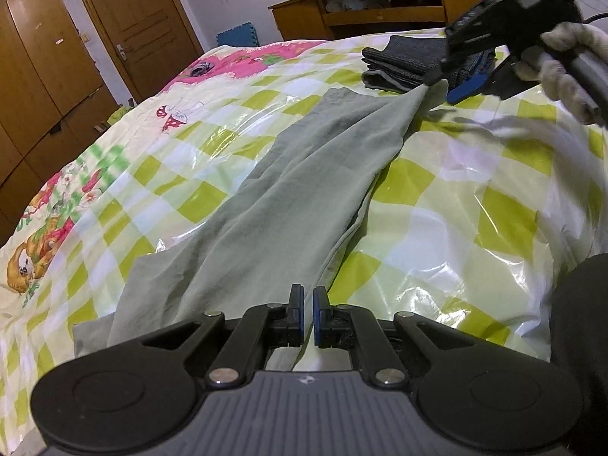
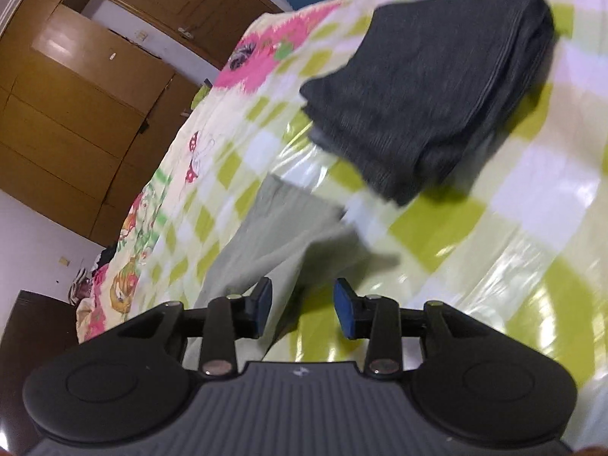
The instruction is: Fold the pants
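Pale green pants lie lengthwise on the checked bed cover. They stretch from my left gripper at the near end to my right gripper at the far right. The left jaws are nearly together, with green fabric in the thin gap. The far corner of the pants is drawn up into a point that touches the right gripper's black finger. In the right wrist view the right gripper has its blue pads well apart above the pants end, and neither pad presses on the cloth.
A folded dark grey garment lies on the bed just beyond the pants' far end. A gloved hand holds the right gripper. Behind the bed stand a wooden wardrobe, a door and a cluttered desk.
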Demonstrator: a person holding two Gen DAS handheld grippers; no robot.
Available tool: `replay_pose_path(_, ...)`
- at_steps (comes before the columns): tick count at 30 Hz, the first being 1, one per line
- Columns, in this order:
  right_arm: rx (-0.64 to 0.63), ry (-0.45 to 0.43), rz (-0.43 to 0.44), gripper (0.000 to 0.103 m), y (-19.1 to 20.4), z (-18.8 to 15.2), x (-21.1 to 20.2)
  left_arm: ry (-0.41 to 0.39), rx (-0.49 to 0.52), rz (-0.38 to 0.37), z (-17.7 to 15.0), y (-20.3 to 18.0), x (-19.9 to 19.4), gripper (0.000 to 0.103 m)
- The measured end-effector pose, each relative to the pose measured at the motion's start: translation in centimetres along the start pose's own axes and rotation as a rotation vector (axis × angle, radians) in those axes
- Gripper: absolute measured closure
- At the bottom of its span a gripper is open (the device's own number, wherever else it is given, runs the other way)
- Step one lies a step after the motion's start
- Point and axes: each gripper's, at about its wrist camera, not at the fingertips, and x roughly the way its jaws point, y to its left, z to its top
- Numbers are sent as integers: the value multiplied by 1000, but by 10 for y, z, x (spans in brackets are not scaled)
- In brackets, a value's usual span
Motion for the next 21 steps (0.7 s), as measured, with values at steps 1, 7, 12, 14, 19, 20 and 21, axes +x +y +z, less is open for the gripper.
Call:
replay_pose_path(1, 26, -3, 5, 60, -1, 0, 4, -1, -2, 0, 0, 0, -1, 81)
replay_pose_path(7, 155, -19, -50, 99, -5, 12, 31, -12, -26, 10, -3, 4, -4, 81)
replay_pose_path(12, 36, -53, 67, 100, 38, 27, 20, -37, -28, 37, 0, 16, -8, 81)
replay_pose_path(14, -29, -79, 139, 100, 71, 45, 16, -51, -31, 61, 5, 23, -12, 81)
replay_pose_path(19, -206, -184, 391, 100, 156, 69, -14, -111, -57, 122, 19, 40, -30, 81)
replay_pose_path(20, -239, -206, 425, 100, 163, 68, -21, -119, -61, 129, 20, 41, -31, 81)
replay_pose_path(21, -266, -228, 457, 100, 163, 65, -27, -125, -63, 133, 20, 41, -31, 80)
